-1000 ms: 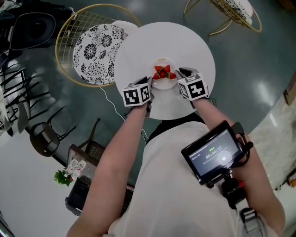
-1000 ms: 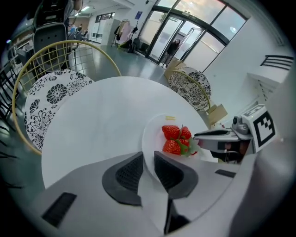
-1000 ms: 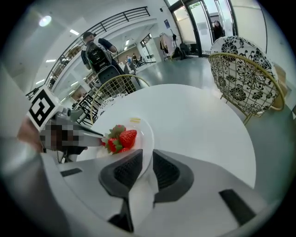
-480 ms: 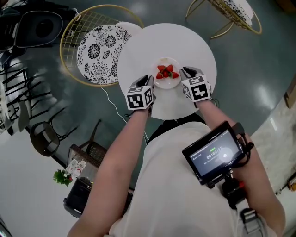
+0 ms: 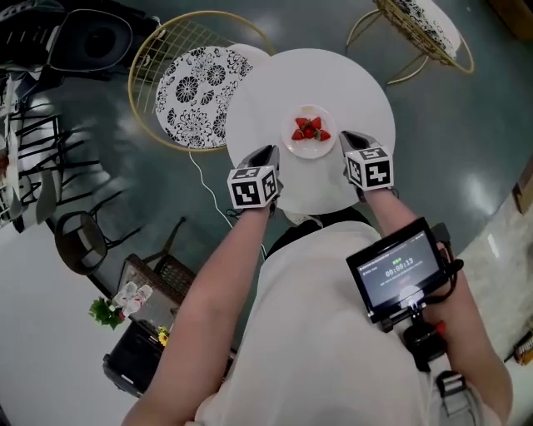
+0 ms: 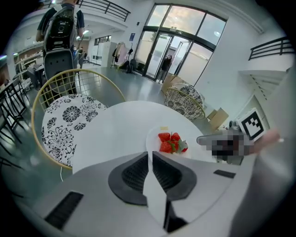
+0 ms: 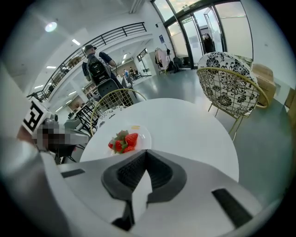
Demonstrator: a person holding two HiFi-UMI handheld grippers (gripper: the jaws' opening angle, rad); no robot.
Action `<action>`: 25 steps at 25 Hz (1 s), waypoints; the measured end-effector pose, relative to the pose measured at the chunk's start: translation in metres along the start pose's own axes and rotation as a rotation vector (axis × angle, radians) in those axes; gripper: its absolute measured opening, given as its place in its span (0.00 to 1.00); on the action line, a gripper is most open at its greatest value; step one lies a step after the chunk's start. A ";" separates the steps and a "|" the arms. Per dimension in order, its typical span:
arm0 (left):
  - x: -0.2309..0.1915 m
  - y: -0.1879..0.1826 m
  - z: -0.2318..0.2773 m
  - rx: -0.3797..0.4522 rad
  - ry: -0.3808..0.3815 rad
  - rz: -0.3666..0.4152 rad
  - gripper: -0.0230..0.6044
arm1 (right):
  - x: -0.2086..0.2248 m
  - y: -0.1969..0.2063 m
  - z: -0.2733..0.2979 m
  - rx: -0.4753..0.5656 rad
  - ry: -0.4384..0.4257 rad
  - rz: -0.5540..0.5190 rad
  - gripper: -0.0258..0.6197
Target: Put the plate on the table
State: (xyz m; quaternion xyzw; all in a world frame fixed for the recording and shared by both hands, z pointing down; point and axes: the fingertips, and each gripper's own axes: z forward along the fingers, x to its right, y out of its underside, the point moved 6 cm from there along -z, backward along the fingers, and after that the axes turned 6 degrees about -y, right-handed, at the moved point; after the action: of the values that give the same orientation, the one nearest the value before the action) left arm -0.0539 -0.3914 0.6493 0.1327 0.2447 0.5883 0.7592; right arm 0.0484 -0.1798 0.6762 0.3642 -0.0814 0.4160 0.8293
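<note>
A small white plate [image 5: 310,143] holding several strawberries [image 5: 309,130] rests on the round white table [image 5: 275,91], a little toward my side of its middle. My left gripper [image 5: 266,157] hangs shut over the table's near left edge, apart from the plate. My right gripper [image 5: 351,140] is shut too, just right of the plate and clear of it. From the left gripper [image 6: 150,155] the plate [image 6: 155,135] lies ahead and slightly right. The right gripper view has the plate [image 7: 140,135] ahead and left of the right gripper [image 7: 145,155]. Neither gripper holds anything.
A gold wire chair with a black-and-white floral cushion [image 5: 196,83] stands against the table's left side. A second such chair [image 5: 425,25] is at the far right. Black chairs [image 5: 33,158] line the left. A person with a backpack [image 6: 62,28] stands beyond the left chair.
Both grippers have drawn back from the plate's sides toward me. The plate stays on the table with the strawberries on it.
</note>
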 end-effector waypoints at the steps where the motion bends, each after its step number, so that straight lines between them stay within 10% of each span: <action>1: 0.002 0.004 -0.009 0.007 0.006 0.005 0.07 | -0.005 0.003 -0.007 0.006 -0.006 0.003 0.05; 25: 0.016 0.053 -0.107 0.217 0.233 0.029 0.04 | -0.097 0.030 -0.096 0.207 -0.172 0.052 0.05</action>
State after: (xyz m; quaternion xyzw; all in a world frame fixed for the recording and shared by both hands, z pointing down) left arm -0.1518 -0.3706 0.5813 0.1484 0.3912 0.5806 0.6984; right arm -0.0526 -0.1650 0.5803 0.4799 -0.1184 0.4105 0.7663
